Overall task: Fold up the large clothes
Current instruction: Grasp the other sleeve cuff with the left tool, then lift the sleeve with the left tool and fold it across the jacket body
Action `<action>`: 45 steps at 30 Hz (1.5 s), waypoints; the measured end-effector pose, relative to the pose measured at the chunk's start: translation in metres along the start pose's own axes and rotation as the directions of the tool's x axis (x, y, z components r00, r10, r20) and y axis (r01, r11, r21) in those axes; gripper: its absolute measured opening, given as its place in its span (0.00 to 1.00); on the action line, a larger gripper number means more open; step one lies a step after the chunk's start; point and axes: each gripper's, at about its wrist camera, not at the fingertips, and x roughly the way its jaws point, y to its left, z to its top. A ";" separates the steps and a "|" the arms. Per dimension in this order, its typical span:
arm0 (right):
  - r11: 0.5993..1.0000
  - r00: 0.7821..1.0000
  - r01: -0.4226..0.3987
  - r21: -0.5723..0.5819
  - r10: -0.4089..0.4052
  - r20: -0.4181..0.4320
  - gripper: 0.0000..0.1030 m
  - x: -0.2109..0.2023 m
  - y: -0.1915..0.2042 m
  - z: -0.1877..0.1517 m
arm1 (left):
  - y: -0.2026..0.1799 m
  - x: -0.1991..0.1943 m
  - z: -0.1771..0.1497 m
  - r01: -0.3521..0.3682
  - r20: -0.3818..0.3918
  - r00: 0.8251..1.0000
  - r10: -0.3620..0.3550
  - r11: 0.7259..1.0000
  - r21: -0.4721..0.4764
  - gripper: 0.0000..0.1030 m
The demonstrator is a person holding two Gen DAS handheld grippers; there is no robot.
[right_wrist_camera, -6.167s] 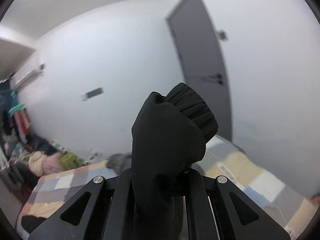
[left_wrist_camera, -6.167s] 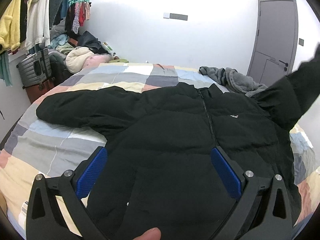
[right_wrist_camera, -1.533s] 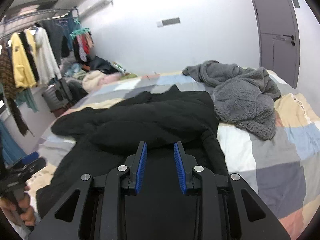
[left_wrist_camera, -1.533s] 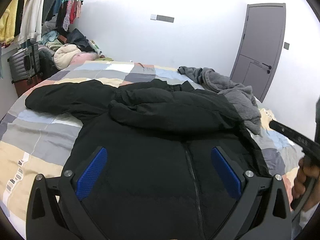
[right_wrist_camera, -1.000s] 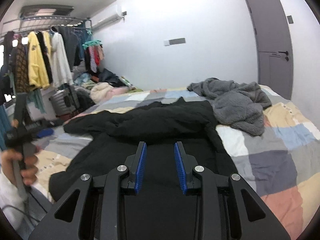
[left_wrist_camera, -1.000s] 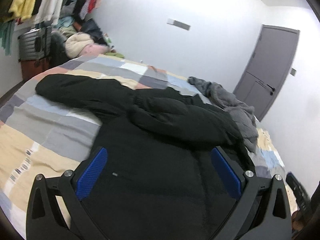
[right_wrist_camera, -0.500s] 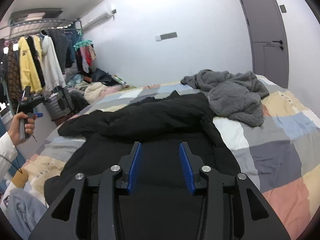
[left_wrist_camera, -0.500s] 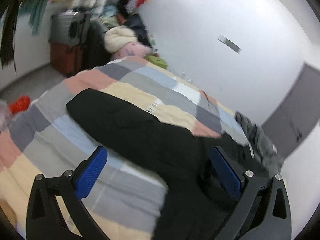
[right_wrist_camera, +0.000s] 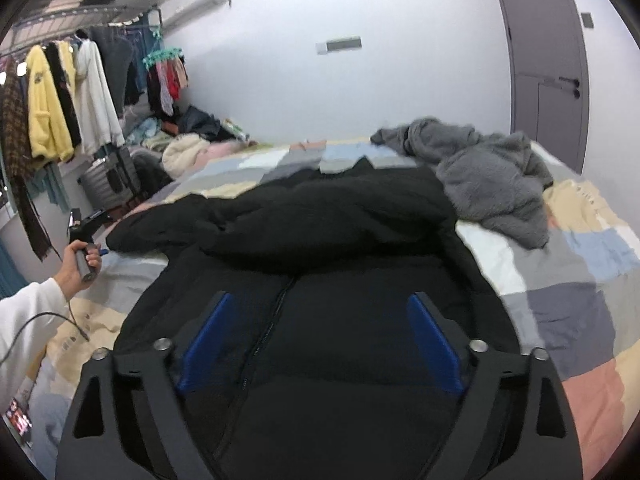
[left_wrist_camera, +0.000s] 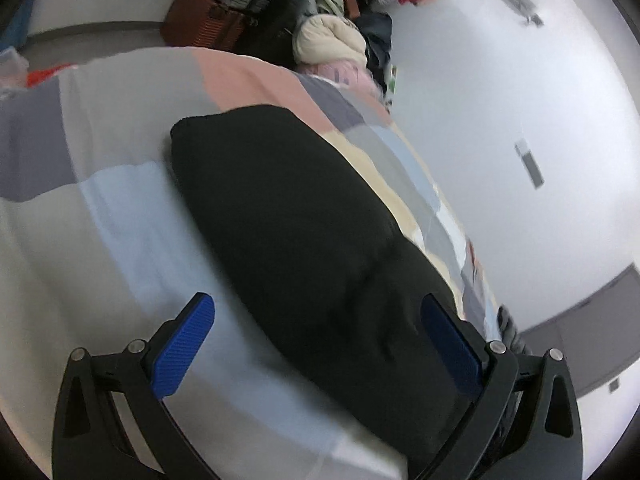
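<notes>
A large black padded jacket lies front up on the patchwork bed, zip running down its middle. One sleeve is folded across its chest. The other sleeve stretches out to the side over the bedspread. My left gripper is open, low over that stretched sleeve, which lies between its blue pads without touching them. The left gripper also shows in the right wrist view, held in a hand at the bed's left side. My right gripper is open and empty above the jacket's lower front.
A grey fleece garment is heaped on the bed beside the jacket's shoulder. A clothes rail with hanging coats, a suitcase and piled clothes stand along the left wall. A grey door is at the back right.
My left gripper has swung left and dropped close over the stretched-out sleeve. My right gripper's jaws have opened wide and it stays above the jacket's lower front.
</notes>
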 end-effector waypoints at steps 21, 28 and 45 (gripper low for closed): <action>0.996 0.995 0.092 0.019 -0.092 -0.033 0.91 0.030 -0.003 0.008 | 0.003 0.023 0.032 -0.021 0.051 0.998 0.025 0.998 -0.065 0.13; 0.998 0.998 0.065 0.002 -0.065 -0.007 0.91 0.014 -0.004 0.006 | -0.048 -0.069 0.037 -0.130 0.134 0.985 0.112 0.982 0.136 0.03; 0.999 0.995 0.034 0.021 -0.036 0.097 1.00 -0.044 -0.033 -0.004 | -0.176 -0.180 -0.009 -0.244 0.319 0.939 0.127 0.900 0.360 0.01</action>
